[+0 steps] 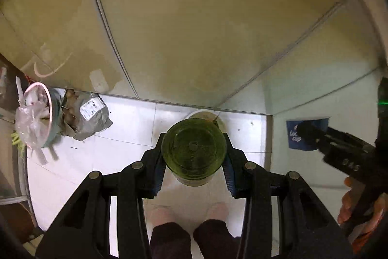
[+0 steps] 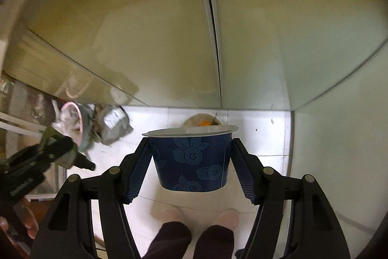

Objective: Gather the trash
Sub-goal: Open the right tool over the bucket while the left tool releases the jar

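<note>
My left gripper (image 1: 194, 158) is shut on a green glass bottle (image 1: 194, 149), seen end-on from its round base, with the blue pads against both sides. My right gripper (image 2: 191, 162) is shut on a dark blue paper cup (image 2: 191, 159) with a blueberry print and a white lid, its pads touching just under the rim. Both point steeply down at a white tiled floor. Straight beyond each held item, a white round container (image 2: 203, 121) with orange scraps stands against the cabinet base. The blue cup (image 1: 306, 135) also shows at the right of the left wrist view.
A pink-rimmed bin (image 1: 36, 113) stuffed with clear plastic stands at the left, with a crumpled grey parcel bag (image 1: 89, 118) beside it. Glossy cabinet doors (image 1: 194, 28) rise ahead. The person's feet in pale slippers (image 2: 169, 214) stand on the tiles below the grippers.
</note>
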Demonstrator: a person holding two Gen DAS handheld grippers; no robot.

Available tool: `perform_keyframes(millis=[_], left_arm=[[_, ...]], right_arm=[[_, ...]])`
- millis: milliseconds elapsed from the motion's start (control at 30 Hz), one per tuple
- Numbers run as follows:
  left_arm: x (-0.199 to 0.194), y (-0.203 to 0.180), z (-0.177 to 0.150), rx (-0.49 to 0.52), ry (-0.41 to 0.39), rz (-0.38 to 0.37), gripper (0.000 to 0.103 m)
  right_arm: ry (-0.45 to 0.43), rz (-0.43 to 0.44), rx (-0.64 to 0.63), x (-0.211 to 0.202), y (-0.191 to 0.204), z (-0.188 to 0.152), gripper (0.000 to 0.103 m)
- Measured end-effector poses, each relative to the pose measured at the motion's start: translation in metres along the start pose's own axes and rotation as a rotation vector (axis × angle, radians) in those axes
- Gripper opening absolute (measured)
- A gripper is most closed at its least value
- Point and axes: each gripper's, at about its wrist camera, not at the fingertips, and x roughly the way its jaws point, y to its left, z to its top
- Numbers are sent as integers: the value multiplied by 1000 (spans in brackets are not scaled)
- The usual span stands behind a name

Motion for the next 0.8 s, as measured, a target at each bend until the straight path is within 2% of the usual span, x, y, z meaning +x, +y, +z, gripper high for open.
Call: perform_keyframes(millis=[200,367,467,600,800], left_arm=[[69,20,-8,-43,6,-4,41],[119,36,-16,-73,28,-1,41],[143,40,-22,-77,40,4,41],[169,37,-26,-82,65,-3,41],[204,13,-31,-49,111,-55,41]], right_arm=[[70,46,-69,98,5,0,62],[77,93,-117,147,15,6,63],[80,119,-140,165,11,10,63],[71,110,-171,176,5,13,65],[80,132,-82,175,-24,8,65]])
